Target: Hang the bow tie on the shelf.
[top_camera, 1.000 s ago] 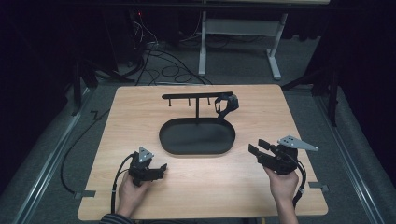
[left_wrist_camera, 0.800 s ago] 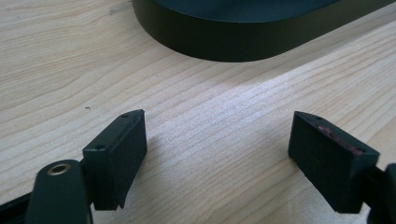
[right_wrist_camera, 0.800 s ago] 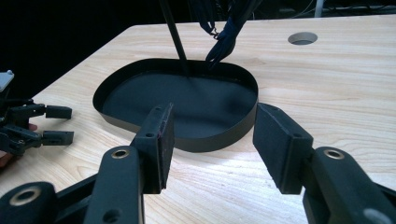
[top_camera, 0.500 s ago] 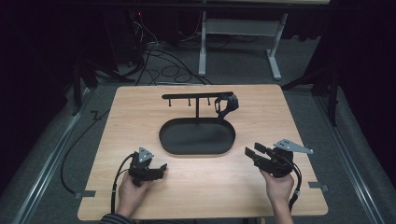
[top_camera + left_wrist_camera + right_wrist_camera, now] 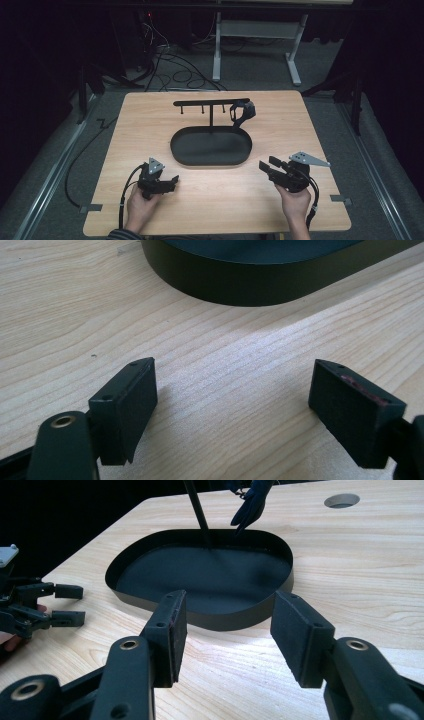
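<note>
A black oval tray (image 5: 180,150) lies mid-table, and a T-shaped rack (image 5: 210,103) with small hooks rises from its far side. A dark blue object (image 5: 243,113) hangs from the rack's right end; what it is I cannot tell. My left gripper (image 5: 173,181) rests low near the front left, open and holding nothing, with the tray wall (image 5: 240,287) just ahead of its jaws. My right gripper (image 5: 267,165) is held at the front right, open and holding nothing, pointing at the tray (image 5: 210,620). The hanging object (image 5: 250,505) and left gripper (image 5: 67,605) show beyond it.
The wooden table (image 5: 300,125) has a round hole (image 5: 341,500) near its far side. Bare wood surrounds the tray on every side. Cables (image 5: 165,55) and a desk frame (image 5: 295,60) lie on the floor behind the table.
My right gripper has drifted a little left and toward the table's front edge. The left gripper has stayed put.
</note>
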The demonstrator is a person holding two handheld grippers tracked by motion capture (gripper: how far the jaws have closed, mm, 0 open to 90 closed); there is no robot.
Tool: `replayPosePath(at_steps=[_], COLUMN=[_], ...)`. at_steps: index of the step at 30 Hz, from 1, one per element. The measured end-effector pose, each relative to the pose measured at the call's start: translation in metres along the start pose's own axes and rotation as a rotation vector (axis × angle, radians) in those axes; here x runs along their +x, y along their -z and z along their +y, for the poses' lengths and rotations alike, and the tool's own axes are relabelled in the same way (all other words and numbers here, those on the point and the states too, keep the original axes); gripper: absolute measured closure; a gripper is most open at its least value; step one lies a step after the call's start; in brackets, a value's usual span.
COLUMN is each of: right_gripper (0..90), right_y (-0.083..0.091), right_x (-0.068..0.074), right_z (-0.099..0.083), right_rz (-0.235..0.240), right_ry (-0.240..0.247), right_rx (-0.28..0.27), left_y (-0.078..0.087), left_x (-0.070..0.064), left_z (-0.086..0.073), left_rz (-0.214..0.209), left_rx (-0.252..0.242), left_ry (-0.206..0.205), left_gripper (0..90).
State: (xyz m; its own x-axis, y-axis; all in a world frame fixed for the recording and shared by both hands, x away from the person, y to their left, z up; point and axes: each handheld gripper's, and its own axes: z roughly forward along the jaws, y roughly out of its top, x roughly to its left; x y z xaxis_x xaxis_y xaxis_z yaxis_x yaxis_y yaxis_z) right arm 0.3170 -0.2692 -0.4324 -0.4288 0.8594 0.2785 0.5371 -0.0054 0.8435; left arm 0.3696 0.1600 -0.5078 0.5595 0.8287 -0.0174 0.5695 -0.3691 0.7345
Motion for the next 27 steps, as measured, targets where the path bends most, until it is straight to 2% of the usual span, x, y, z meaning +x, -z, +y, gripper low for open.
replayPosePath(at_steps=[27], right_gripper=[50.1], right_y=[-0.012], right_x=[0.001], right_z=[-0.016], right_rz=[0.014], right_ry=[-0.022], right_rx=[0.041], left_y=[0.0], left_x=[0.0], left_z=[0.0], left_rz=[0.0], left_rx=[0.0], left_ry=[0.0], left_gripper=[20.0])
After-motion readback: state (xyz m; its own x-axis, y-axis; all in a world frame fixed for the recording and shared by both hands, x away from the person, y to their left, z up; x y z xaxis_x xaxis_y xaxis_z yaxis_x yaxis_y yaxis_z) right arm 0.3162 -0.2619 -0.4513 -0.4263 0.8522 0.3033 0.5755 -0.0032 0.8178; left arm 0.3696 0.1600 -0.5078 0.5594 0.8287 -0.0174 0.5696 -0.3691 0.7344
